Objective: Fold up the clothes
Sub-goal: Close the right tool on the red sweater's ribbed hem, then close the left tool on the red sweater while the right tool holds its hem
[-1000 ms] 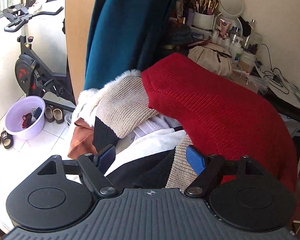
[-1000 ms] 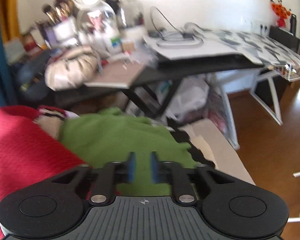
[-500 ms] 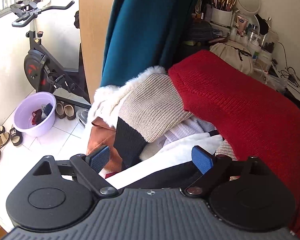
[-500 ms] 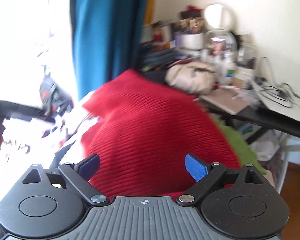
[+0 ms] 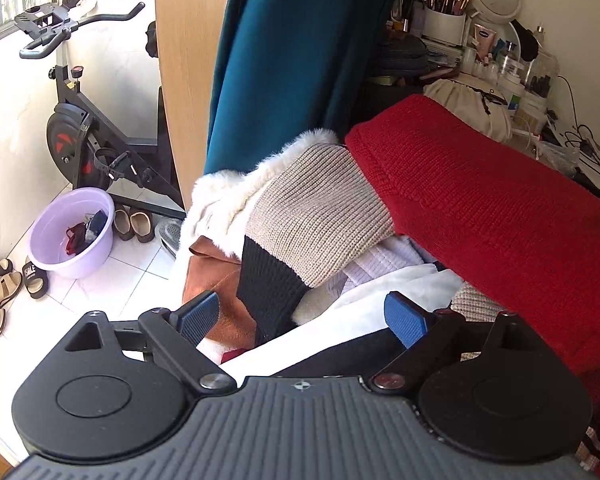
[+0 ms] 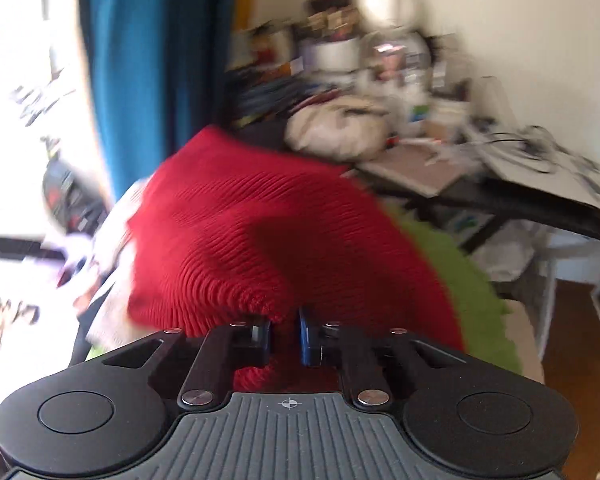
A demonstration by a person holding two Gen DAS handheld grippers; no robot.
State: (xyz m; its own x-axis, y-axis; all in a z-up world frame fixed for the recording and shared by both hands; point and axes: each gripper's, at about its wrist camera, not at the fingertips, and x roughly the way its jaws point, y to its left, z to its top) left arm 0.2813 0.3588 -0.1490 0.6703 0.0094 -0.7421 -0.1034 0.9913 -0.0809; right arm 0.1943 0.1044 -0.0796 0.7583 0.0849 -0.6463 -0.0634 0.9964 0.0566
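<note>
Left gripper hangs with jaws wide over the heaped clothes, holding nothing, while the right gripper, jaws just closed, pinches the near hem of the red sweater, ribbed and draped atop the pile; judged next: lift it clear.
</note>
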